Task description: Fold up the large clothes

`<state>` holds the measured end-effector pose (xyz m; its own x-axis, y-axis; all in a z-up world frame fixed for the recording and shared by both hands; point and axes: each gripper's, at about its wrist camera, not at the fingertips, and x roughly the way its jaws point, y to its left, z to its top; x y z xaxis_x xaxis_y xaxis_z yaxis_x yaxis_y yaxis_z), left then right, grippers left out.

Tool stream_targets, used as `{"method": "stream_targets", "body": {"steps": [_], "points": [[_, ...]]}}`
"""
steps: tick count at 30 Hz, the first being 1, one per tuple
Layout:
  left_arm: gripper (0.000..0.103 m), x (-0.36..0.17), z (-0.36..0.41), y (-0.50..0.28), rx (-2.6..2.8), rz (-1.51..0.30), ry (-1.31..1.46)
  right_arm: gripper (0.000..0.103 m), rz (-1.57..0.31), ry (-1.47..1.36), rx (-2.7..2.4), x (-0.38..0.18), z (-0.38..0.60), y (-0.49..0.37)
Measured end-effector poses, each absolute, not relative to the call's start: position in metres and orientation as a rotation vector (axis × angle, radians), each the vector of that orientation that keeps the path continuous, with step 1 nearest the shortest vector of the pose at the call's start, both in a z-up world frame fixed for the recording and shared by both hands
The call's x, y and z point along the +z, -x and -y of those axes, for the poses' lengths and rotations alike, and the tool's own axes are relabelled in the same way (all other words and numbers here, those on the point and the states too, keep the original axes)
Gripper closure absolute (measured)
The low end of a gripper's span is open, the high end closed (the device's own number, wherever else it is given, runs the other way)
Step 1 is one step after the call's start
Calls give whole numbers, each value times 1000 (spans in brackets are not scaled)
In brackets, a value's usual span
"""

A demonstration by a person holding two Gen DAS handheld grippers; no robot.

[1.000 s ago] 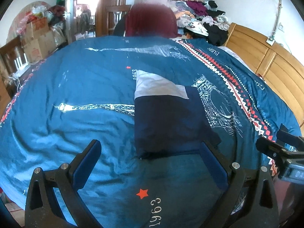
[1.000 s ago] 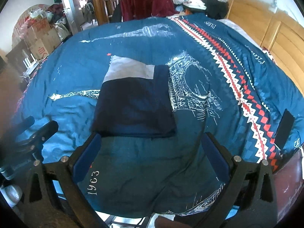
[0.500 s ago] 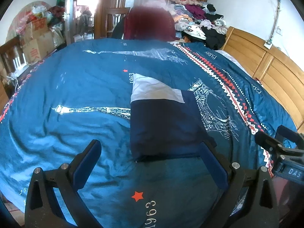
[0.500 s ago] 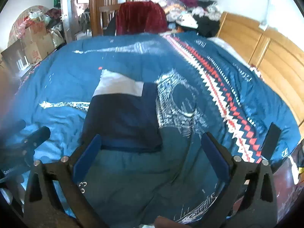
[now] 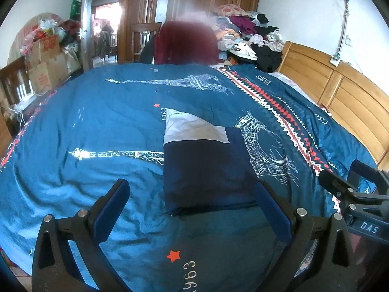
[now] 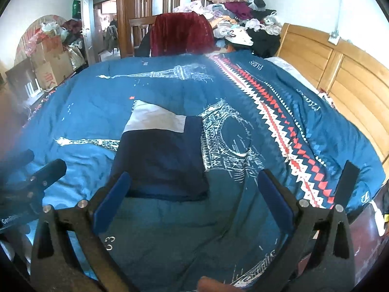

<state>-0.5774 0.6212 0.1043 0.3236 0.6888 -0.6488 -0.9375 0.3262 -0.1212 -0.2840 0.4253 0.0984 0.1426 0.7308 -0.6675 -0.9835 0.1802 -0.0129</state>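
A folded garment (image 5: pixel 206 168), navy with a white band at its far end, lies flat as a neat rectangle on the blue printed bedspread (image 5: pixel 97 126). My left gripper (image 5: pixel 192 209) hovers open just short of its near edge, holding nothing. In the right wrist view the same folded garment (image 6: pixel 160 155) sits ahead and slightly left of my right gripper (image 6: pixel 194 202), which is also open with nothing between its fingers. Each gripper shows at the edge of the other's view: the right gripper (image 5: pixel 352 194) and the left gripper (image 6: pixel 29 189).
A wooden headboard (image 5: pixel 340 92) runs along the right. At the far end stand a chair draped in dark red cloth (image 6: pixel 182 34) and a heap of loose clothes (image 6: pixel 238 17). Cardboard boxes (image 5: pixel 46 65) and a doorway are at the far left.
Both grippers have drawn back and tilted up from the bed, so more of the room shows. The folded garment has not moved.
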Motion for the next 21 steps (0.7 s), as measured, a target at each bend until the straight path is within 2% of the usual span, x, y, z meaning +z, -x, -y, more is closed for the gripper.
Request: {"method": "stream_targets", "body": {"steps": [21], "points": [[0,117,-608,579,1139,-493,499,0,-614,464,1404,101,-415,289]]}}
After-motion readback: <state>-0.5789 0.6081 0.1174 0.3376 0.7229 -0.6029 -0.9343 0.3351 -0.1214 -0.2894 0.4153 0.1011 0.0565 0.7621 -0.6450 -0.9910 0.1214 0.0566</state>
